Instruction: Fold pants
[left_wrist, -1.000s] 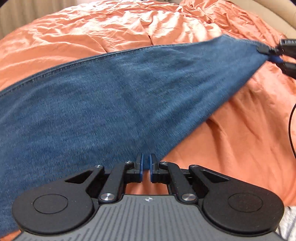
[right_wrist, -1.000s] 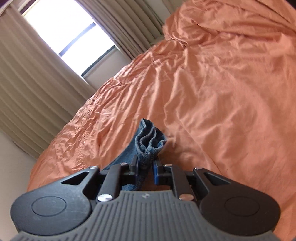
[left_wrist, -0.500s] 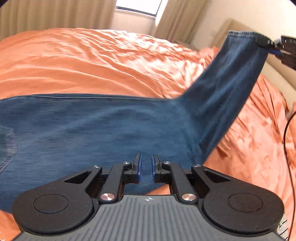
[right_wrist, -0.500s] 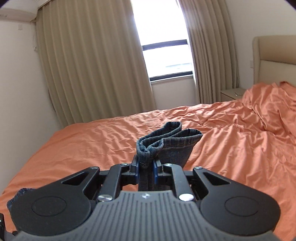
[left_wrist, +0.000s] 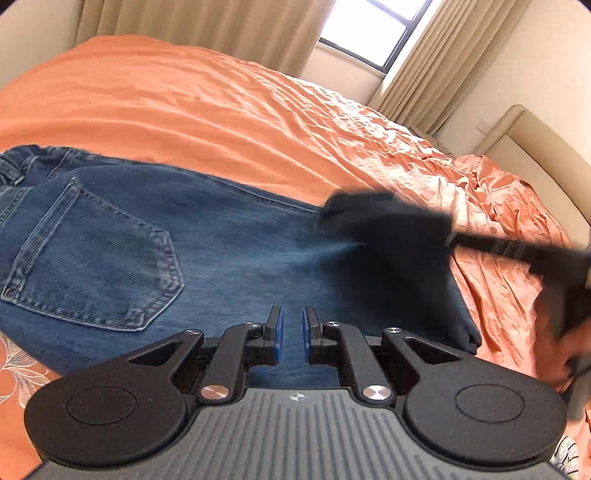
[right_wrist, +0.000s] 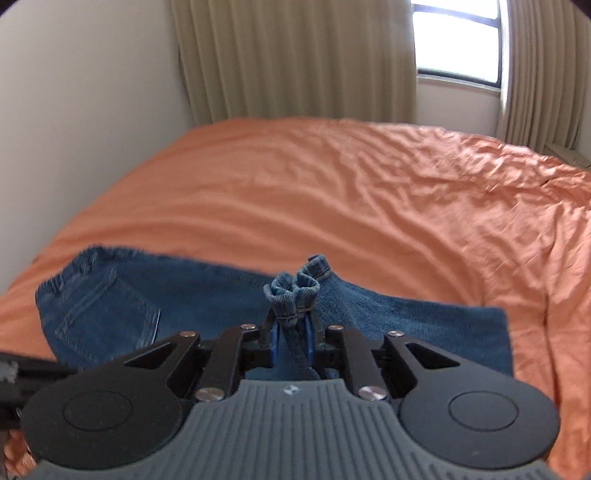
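Blue jeans (left_wrist: 155, 251) lie on the orange bed, back pocket up, waistband at the left; they also show in the right wrist view (right_wrist: 110, 314). My right gripper (right_wrist: 291, 325) is shut on the bunched leg hems (right_wrist: 295, 291) and holds them above the thigh part of the jeans. In the left wrist view the right gripper (left_wrist: 388, 225) is a dark blur over the jeans. My left gripper (left_wrist: 290, 334) hovers just over the denim, its jaws slightly apart with nothing between them.
The orange bedspread (left_wrist: 221, 110) is wrinkled, bunched toward the beige headboard (left_wrist: 535, 147) at the right. Curtains (right_wrist: 295, 59) and a window (right_wrist: 458, 40) stand behind the bed. A wall (right_wrist: 74, 92) runs along the bed's left side.
My right gripper has carried the leg hems from high at the right over and down toward the waistband, doubling the legs over. My left gripper has let go of the fold and opened slightly.
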